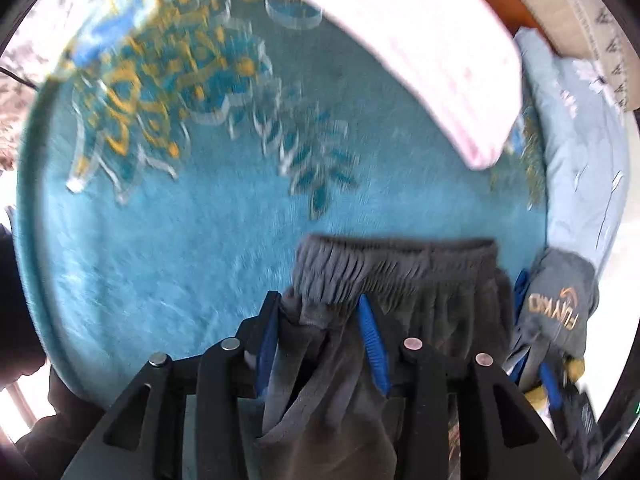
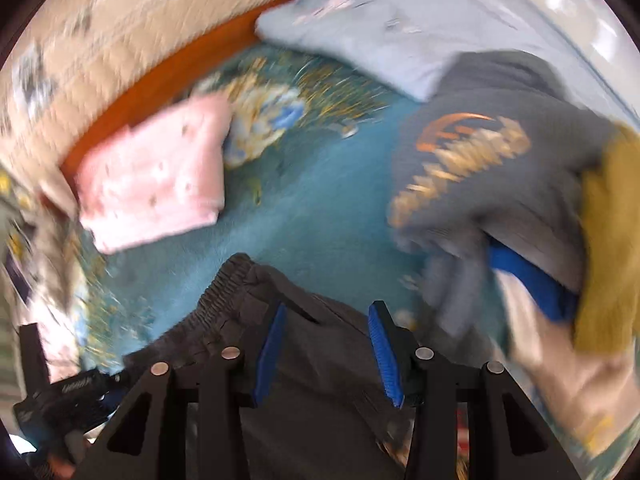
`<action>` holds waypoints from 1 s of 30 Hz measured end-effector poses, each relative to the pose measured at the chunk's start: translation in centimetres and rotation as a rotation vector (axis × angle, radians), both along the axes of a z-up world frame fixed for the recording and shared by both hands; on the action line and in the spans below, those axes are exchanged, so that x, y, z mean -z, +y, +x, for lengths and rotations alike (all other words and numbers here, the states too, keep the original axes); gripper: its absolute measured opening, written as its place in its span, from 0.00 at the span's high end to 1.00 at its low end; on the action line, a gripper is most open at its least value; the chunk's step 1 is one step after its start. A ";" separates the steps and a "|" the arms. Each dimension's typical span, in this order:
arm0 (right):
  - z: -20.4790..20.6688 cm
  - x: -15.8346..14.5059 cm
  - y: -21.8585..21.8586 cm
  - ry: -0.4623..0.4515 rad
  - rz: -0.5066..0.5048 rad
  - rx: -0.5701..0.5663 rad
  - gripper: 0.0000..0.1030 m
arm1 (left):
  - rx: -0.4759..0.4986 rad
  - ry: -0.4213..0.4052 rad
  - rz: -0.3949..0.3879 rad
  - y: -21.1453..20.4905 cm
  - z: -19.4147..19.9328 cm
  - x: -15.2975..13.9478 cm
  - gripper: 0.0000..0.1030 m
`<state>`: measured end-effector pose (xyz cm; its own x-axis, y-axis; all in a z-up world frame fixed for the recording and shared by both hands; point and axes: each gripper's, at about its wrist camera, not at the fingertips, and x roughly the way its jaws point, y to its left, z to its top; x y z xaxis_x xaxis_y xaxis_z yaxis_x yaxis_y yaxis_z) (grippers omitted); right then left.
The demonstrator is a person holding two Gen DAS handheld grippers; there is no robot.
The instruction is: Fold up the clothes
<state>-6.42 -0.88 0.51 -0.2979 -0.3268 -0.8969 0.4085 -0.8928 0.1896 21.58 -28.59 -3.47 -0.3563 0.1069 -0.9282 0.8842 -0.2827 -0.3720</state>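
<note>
Left wrist view: the left gripper point(image 1: 320, 344) has its jaws partly open with the dark grey shorts point(image 1: 392, 280) bunched between them just below the gathered waistband point(image 1: 400, 264); whether the blue pads actually pinch the cloth cannot be told. The shorts lie at the near edge of a blue patterned blanket point(image 1: 200, 240). A folded pink cloth point(image 1: 420, 52) lies farther back, a pale blue garment point(image 1: 568, 140) to the right, and a grey sweatshirt point(image 1: 560, 300) with gold lettering just beside the shorts.

Right wrist view: the right gripper point(image 2: 332, 348) stands with jaws parted over the shorts' fabric, apparently not clamped. The view is blurred.

Judgement: the step appears to be laying the shorts flat for the first fold. To do it well, both grippers should hold the waistband at opposite ends, keep it taut and level, and set it down clear of the sweatshirt.
</note>
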 end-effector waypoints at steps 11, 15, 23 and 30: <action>8.4 -6.3 25.8 0.073 -0.092 0.484 0.51 | 0.187 0.102 -0.067 5.1 -2.7 -2.3 0.57; 13.2 -6.2 33.7 0.060 -0.129 0.685 0.51 | 0.262 0.127 -0.063 6.0 -4.5 -2.7 0.57; 20.0 -1.1 40.7 -0.042 -0.176 0.882 0.51 | 0.553 0.108 -0.060 13.7 -8.9 -1.4 0.57; 20.5 4.5 40.2 -0.141 -0.276 0.906 0.45 | 0.569 0.037 -0.025 14.2 -9.3 0.7 0.57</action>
<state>14.04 39.31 -3.95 -0.4367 -0.2305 -0.8696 -0.4583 -0.7748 0.4355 12.26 -14.44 -4.15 -0.2813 0.2697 -0.9209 0.5763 -0.7198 -0.3869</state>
